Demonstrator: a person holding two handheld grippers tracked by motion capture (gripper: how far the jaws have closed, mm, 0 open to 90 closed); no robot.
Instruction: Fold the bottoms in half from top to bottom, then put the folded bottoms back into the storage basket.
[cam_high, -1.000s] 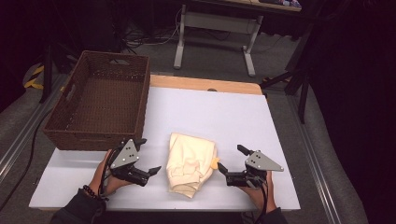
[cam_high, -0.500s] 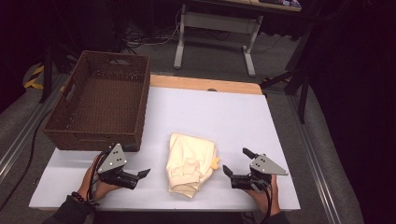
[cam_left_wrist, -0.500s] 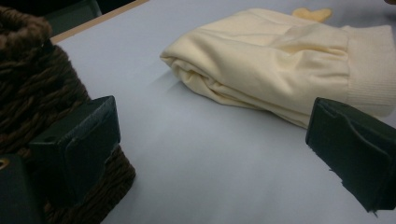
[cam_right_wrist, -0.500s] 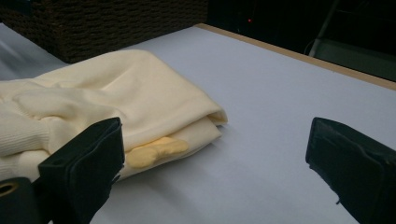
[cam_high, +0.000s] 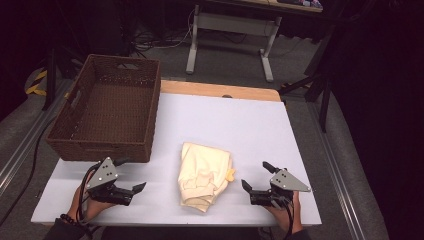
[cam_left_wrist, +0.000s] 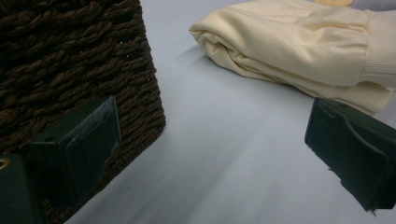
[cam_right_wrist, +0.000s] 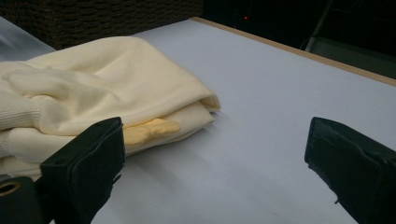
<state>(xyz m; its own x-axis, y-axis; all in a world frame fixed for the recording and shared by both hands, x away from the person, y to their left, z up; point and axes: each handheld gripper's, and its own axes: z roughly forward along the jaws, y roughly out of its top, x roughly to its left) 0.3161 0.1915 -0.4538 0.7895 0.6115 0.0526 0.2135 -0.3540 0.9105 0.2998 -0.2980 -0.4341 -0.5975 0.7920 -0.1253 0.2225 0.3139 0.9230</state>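
No readable text, labels or numbers anywhere.

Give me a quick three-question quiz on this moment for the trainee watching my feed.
1. True or false: the folded cream garment lies inside the wicker basket.
2. How do the jaws of the left gripper and the right gripper stand?
A. both open, holding nothing
B. both shut on cloth
C. one open, one shut
3. Fill in: the garment lies on the white table ______ the two grippers.

Key
1. False: it lies on the table, right of the basket.
2. A
3. between
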